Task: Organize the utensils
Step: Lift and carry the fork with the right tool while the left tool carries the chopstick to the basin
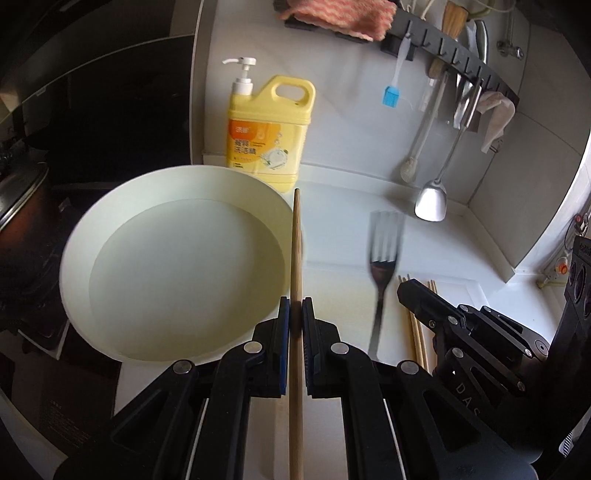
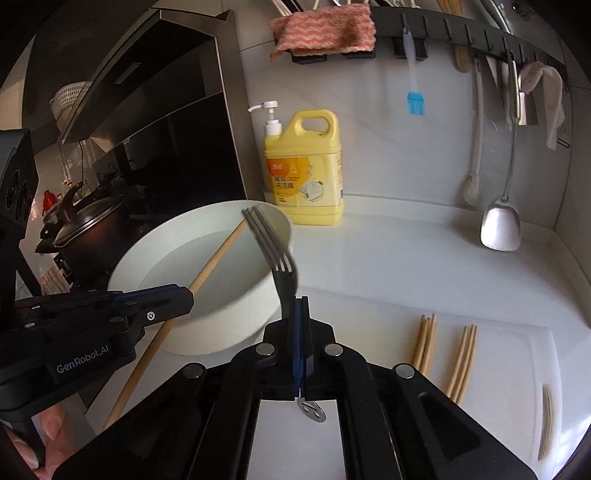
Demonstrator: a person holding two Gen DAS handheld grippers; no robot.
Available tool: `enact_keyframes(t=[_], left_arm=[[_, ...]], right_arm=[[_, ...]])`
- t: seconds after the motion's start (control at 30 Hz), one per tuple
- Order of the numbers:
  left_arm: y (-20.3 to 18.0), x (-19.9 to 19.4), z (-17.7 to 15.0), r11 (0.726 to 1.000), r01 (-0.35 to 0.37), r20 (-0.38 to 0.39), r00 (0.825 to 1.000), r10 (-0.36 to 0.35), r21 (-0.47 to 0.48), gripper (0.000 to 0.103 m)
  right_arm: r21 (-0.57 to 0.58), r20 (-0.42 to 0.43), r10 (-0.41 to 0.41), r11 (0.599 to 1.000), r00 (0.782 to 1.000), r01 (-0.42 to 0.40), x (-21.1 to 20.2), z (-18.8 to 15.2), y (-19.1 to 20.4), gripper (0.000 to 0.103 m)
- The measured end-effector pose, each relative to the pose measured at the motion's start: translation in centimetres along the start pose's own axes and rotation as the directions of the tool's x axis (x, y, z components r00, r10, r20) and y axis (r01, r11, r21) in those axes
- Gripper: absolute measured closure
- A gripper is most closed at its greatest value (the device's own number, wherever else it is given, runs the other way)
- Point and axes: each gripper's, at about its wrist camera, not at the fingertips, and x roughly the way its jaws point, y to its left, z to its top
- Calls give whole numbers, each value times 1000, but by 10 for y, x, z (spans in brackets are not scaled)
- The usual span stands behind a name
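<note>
My left gripper (image 1: 296, 306) is shut on a wooden chopstick (image 1: 296, 243) that points forward past the right rim of a white bowl (image 1: 88, 236). In the right wrist view the same left gripper (image 2: 186, 295) holds the chopstick (image 2: 218, 254) slanting over the bowl (image 2: 207, 332). My right gripper (image 2: 300, 301) is shut on the handle of a metal fork (image 2: 271, 240), tines raised over the bowl's rim. The left wrist view shows that fork (image 1: 382, 258) blurred, beside the right gripper (image 1: 408, 288). Two bundles of chopsticks (image 2: 443, 354) lie on a white cutting board (image 2: 509, 369).
A yellow dish-soap jug (image 2: 306, 173) stands against the back wall. A rail holds a pink cloth (image 2: 321, 29), a blue brush (image 2: 415, 99), a metal spatula (image 2: 502, 225) and other tools. A dark pot (image 2: 88, 229) sits on the stove at left under a black hood.
</note>
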Motion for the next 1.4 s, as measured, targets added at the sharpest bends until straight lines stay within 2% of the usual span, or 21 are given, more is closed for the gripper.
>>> enact_keyframes(t=[0.17, 0.2, 0.33, 0.37, 0.4, 0.43, 0.47, 0.6, 0.63, 0.83, 0.87, 0.97, 1.03, 1.1, 1.23, 1.4], left_arm=[[49, 2, 15, 996, -76, 7, 997, 77, -36, 96], [61, 7, 19, 995, -90, -7, 996, 90, -37, 96], [97, 17, 31, 993, -103, -37, 994, 100, -63, 96], [102, 17, 34, 993, -101, -39, 994, 99, -61, 96], [107, 17, 36, 994, -94, -38, 995, 92, -61, 96], [110, 17, 38, 995, -85, -37, 996, 83, -60, 96], [111, 17, 39, 995, -81, -38, 996, 79, -59, 96], [113, 23, 39, 997, -65, -50, 997, 63, -51, 96], [112, 26, 38, 997, -64, -57, 997, 61, -51, 96], [110, 39, 32, 997, -53, -100, 994, 47, -52, 96], [110, 39, 32, 998, -51, -102, 994, 46, -48, 96], [110, 38, 32, 998, -51, -106, 993, 47, -39, 96], [112, 37, 33, 998, -51, -106, 993, 47, -41, 96], [115, 36, 34, 998, -51, -109, 993, 46, -46, 96], [122, 33, 38, 998, -48, -110, 993, 42, -52, 96], [133, 27, 47, 997, -50, -104, 994, 44, -57, 96]], right_arm=[[-47, -27, 74, 996, 997, -75, 37, 33, 42, 103], [-70, -39, 58, 996, 998, -60, 43, 39, 49, 103], [-36, -32, 55, 998, 998, -56, 34, 44, 43, 103], [-42, -30, 37, 998, 999, -38, 28, 39, 40, 97], [-57, -44, 20, 998, 999, -22, 23, 31, 37, 70], [-71, -72, 12, 997, 997, -17, 22, 23, 34, 53], [-85, -92, -4, 996, 996, -4, 21, 13, 31, 42], [-171, -143, -43, 985, 989, 18, 25, -13, 33, 42], [-192, -150, -75, 980, 986, 46, 32, -16, 35, 42], [-178, -186, -112, 981, 976, 78, 81, -13, 37, 44], [-184, -189, -118, 979, 975, 83, 87, -11, 38, 48], [-191, -232, -136, 977, 963, 92, 104, -8, 40, 87], [-177, -231, -133, 980, 964, 93, 106, -7, 38, 89], [-161, -227, -119, 983, 967, 83, 104, -5, 37, 100], [-111, -196, -88, 992, 977, 67, 89, 6, 38, 101], [-39, -128, -7, 999, 992, 1, 69, 44, 51, 101]])
